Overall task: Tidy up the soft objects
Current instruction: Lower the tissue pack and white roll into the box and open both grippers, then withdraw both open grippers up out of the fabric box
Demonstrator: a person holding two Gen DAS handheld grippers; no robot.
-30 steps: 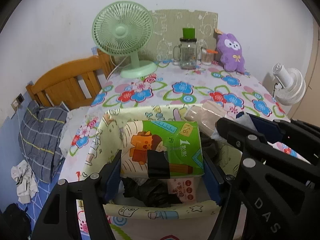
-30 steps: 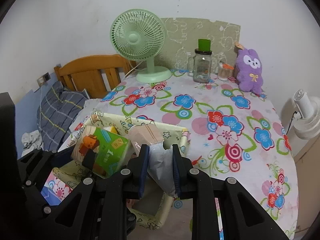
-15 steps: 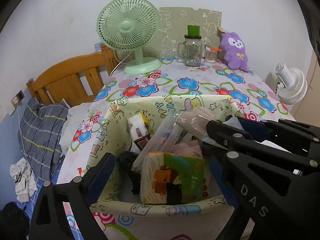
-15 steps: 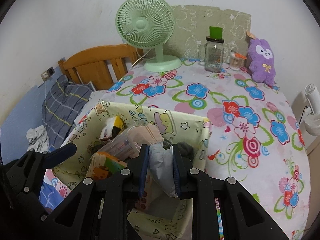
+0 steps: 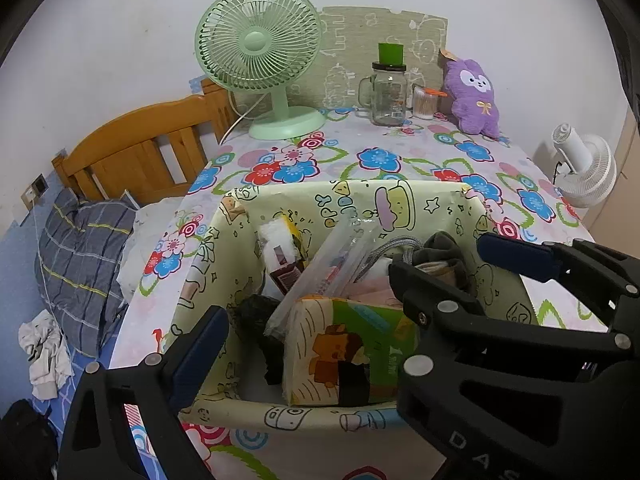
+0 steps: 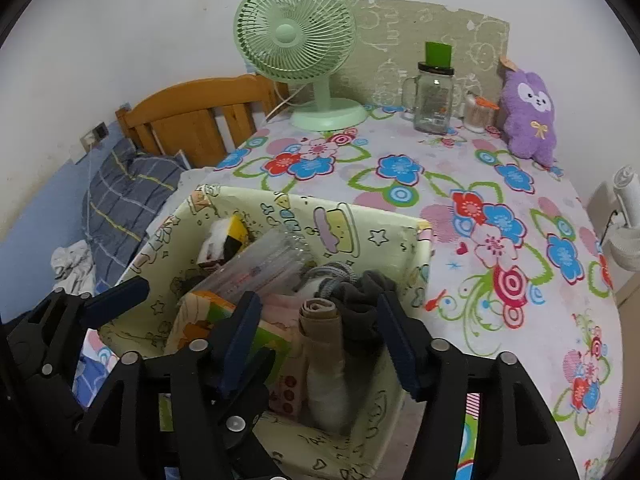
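Observation:
A pale yellow fabric box (image 5: 404,200) (image 6: 360,220) stands on the floral table near its front edge. A green tissue pack (image 5: 352,344) leans inside it, between the wide-open fingers of my left gripper (image 5: 320,340), which does not touch it. That gripper's right finger is hidden behind my right gripper. A beige rolled packet (image 6: 320,336) stands in the box between the opening jaws of my right gripper (image 6: 320,324), clear of both pads. Dark grey socks (image 6: 360,304), a clear plastic pack (image 6: 264,260) and a white-and-yellow packet (image 5: 280,240) also lie inside.
At the back of the table stand a green fan (image 5: 264,60), a glass jar with a green lid (image 5: 390,88), a small swab jar (image 5: 424,102) and a purple plush (image 5: 474,96). A wooden headboard (image 5: 152,152) and plaid pillow (image 5: 84,248) lie left, a white fan (image 5: 584,168) right.
My left gripper has opened and let go of the green tissue pack, which dropped into the box. My right gripper has just spread its jaws, leaving the beige packet in the box.

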